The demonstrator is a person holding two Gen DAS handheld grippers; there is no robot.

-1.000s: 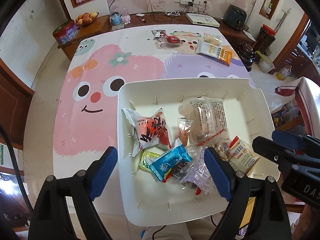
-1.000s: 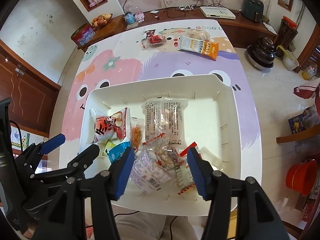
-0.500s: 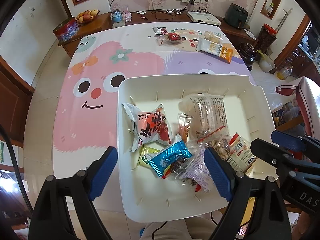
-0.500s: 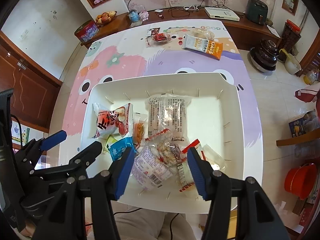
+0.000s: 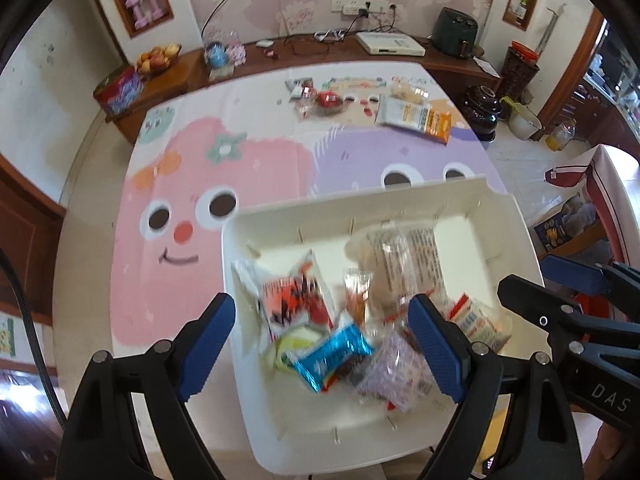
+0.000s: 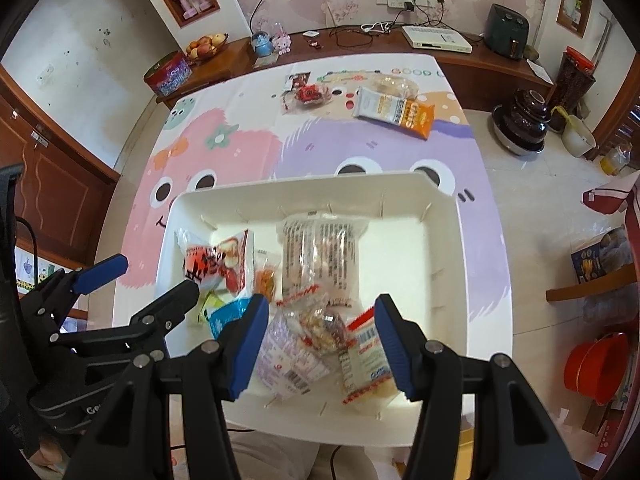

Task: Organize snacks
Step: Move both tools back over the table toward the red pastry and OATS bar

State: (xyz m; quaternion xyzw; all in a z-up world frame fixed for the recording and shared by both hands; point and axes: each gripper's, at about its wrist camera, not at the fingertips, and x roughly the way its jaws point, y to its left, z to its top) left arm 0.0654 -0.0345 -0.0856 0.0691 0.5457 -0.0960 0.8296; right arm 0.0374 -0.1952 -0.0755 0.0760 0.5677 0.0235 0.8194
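Blue-padded, the left gripper (image 5: 322, 346) gapes wide and the right gripper (image 6: 322, 344) half-wide, both empty above the snack tray (image 6: 448, 264).

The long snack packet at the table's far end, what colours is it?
White with an orange end, clearest in the right wrist view.

Wrapped snacks (image 6: 308, 320) lie heaped in the white bin (image 6: 448, 240); others (image 6: 394, 110) lie well beyond.

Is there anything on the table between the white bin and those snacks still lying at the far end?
Nothing visible. Between the white bin and the orange-ended packet and red snack lies only bare tablecloth. Both open grippers hang over the bin's near side.
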